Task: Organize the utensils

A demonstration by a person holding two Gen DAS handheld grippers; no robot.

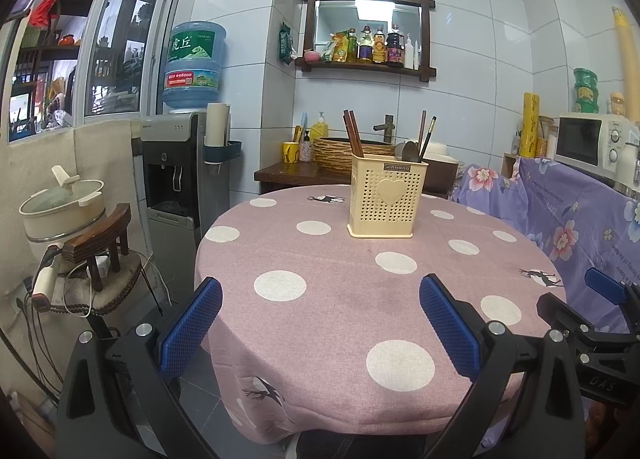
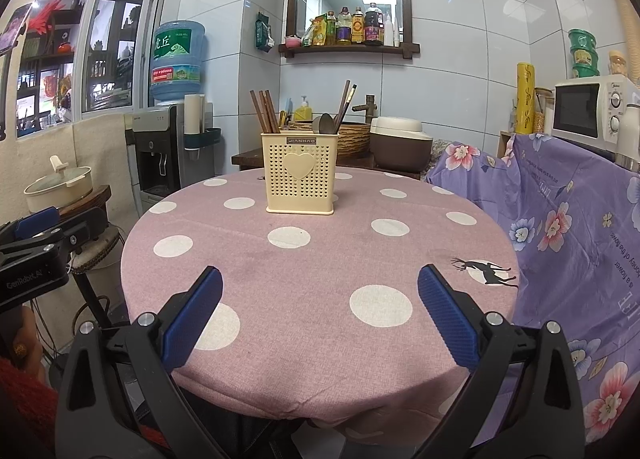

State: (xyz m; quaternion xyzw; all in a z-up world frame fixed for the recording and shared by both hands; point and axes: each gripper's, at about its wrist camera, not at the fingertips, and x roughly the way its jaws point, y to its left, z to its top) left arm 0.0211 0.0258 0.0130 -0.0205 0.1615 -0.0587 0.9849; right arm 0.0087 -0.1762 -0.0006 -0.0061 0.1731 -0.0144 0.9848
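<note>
A cream perforated utensil holder (image 1: 385, 197) with a heart on its front stands upright on the far part of the round pink polka-dot table (image 1: 340, 299). It holds brown chopsticks (image 1: 353, 135) on the left, and spoons (image 1: 409, 151) and more chopsticks on the right. The right wrist view also shows the holder (image 2: 301, 179) with chopsticks (image 2: 264, 111) and spoons (image 2: 324, 125). My left gripper (image 1: 320, 317) is open and empty over the near table edge. My right gripper (image 2: 320, 309) is open and empty over the near table edge (image 2: 320, 359).
A water dispenser (image 1: 176, 171) and a pot on a stool (image 1: 64, 203) stand at left. A purple floral cloth (image 2: 568, 239) covers furniture at right, with a microwave (image 2: 588, 111) above. A rice cooker (image 2: 400, 147) and a wicker-rimmed sink (image 1: 340, 151) sit behind the table.
</note>
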